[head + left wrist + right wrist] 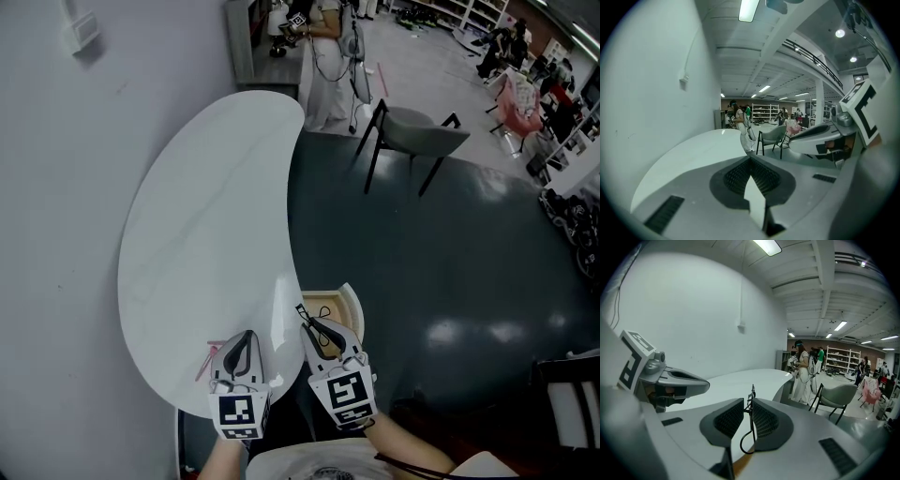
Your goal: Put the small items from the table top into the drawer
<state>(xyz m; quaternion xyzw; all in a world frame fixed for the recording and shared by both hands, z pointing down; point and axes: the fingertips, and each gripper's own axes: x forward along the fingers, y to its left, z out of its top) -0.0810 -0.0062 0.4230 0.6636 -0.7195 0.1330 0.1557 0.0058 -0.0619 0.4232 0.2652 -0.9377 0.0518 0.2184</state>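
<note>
Now the right claw (749,405) is clamped on a thin black wire clip (751,426), near the open drawer (351,305) at the near edge of the surface (206,216). The left claw (750,161) is pressed together, with nothing in it. The clip should be lowered well inside the drawer before it is released.

head view: high, steeply down, close over white table (197,216) | left gripper view, right gripper view: low, side by side, facing along tabletop | shared by all: table, grey chair (424,133)
</note>
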